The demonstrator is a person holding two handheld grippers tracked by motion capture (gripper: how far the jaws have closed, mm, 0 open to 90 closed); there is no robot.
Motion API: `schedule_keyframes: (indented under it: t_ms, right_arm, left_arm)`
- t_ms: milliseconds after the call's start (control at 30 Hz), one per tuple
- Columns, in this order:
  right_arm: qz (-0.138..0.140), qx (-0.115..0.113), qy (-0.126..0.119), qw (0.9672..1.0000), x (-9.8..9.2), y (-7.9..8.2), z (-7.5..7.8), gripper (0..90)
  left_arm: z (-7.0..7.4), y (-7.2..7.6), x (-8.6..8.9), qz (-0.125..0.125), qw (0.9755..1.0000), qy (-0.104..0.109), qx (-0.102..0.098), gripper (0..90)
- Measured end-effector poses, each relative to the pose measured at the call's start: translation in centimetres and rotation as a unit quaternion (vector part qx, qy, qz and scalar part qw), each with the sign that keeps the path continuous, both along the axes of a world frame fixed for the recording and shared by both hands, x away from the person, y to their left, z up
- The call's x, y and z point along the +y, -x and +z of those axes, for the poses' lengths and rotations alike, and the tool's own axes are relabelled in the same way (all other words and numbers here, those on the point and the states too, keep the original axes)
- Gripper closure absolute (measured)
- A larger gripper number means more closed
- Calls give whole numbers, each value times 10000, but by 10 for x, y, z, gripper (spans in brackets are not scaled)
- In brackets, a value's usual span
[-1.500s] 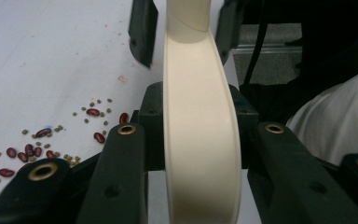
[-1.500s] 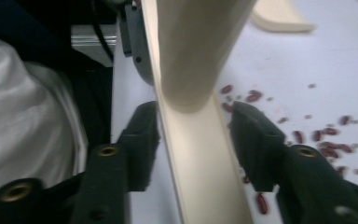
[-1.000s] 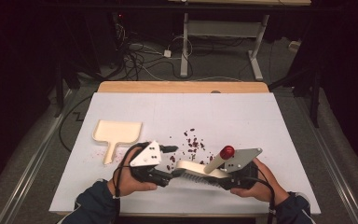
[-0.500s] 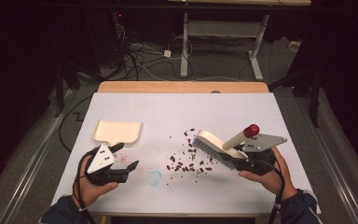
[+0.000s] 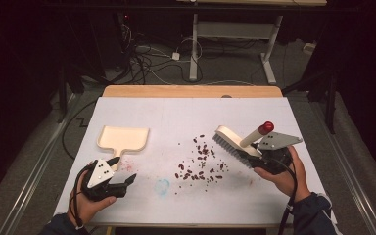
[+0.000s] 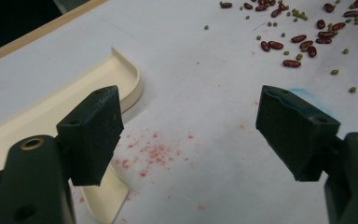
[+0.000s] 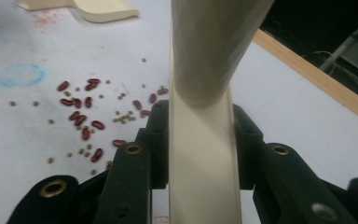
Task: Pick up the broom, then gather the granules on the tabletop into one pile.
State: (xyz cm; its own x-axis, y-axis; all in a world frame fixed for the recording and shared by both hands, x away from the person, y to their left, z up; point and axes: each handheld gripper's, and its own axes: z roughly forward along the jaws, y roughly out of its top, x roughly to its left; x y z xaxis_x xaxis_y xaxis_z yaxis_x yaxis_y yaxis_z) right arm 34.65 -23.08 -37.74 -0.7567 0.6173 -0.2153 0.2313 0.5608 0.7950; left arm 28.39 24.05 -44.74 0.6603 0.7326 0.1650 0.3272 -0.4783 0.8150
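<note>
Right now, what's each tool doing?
Left tool: open, empty, just opened, by the dustpan.
Right tool: shut on the brush.

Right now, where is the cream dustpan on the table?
In the high view, the cream dustpan lies flat at the table's left, handle toward the person, just beyond the open left gripper and left of the scattered beans.

Cream brush [image 5: 232, 142] with a red-tipped handle is tilted up off the desk, bristles pointing down-left beside the spill. Red beans [image 5: 200, 164] and small green ones lie scattered mid-desk. Cream dustpan [image 5: 123, 139] rests flat at left, handle toward the person.
</note>
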Motion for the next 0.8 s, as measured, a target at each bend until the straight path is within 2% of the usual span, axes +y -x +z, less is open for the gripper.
schedule_keyframes:
  t_ms: [133, 200, 267, 333, 400, 433, 467, 533, 600, 667, 700, 733, 767, 800]
  right_arm:
    - [-201, -60, 93, 9997, -2, -11, -1, 679]
    - [-279, -74, 146, 9995, -3, -20, -2, 679]
    - [-373, -108, 195, 9991, -3, -28, -4, 679]
    - [-450, -203, 349, 9982, -1, -38, -5, 679]
    - [-475, -227, 404, 9978, 1, -49, -6, 679]
    - [-524, -338, 516, 9967, 4, -60, -6, 679]
    - [-524, -338, 516, 9967, 4, -60, -6, 679]
    - [-585, -497, 755, 9942, 11, -72, -7, 679]
    - [-521, -458, 815, 9943, 17, -85, -11, 679]
    - [-501, -454, 937, 9933, 25, -97, -16, 679]
    - [-471, -462, 1027, 9925, 33, -109, -21, 680]
    - [-471, -462, 1027, 9925, 33, -109, -21, 680]
    - [-425, -453, 1029, 9928, 42, -119, -27, 679]
    - [-425, -453, 1029, 9928, 42, -119, -27, 679]
  left_arm:
    - [-2, 4, 0, -40, 10000, -71, 20, 224]
    - [-2, 5, 1, -90, 9998, -172, -54, 234]
    - [-3, 6, 1, -105, 9998, -181, -63, 237]
    - [-4, 7, 0, -98, 9997, -218, -33, 237]
    - [-5, 7, 0, -94, 9996, -278, 7, 237]
    - [-5, 8, 0, -97, 9996, -274, 8, 236]
    - [-5, 8, -1, -96, 9996, -275, 1, 236]
    - [-5, 7, -2, -106, 9995, -305, -2, 235]
    - [-7, 6, -2, -99, 9993, -363, 44, 234]
    - [-9, 5, -3, -78, 9985, -533, 32, 234]
    - [-9, 6, -3, -63, 9982, -595, 38, 234]
    - [-10, 7, -3, -54, 9981, -621, 27, 234]
    - [-10, 9, -2, -45, 9981, -608, 60, 234]
    - [-10, 9, -1, -50, 9981, -603, 68, 234]
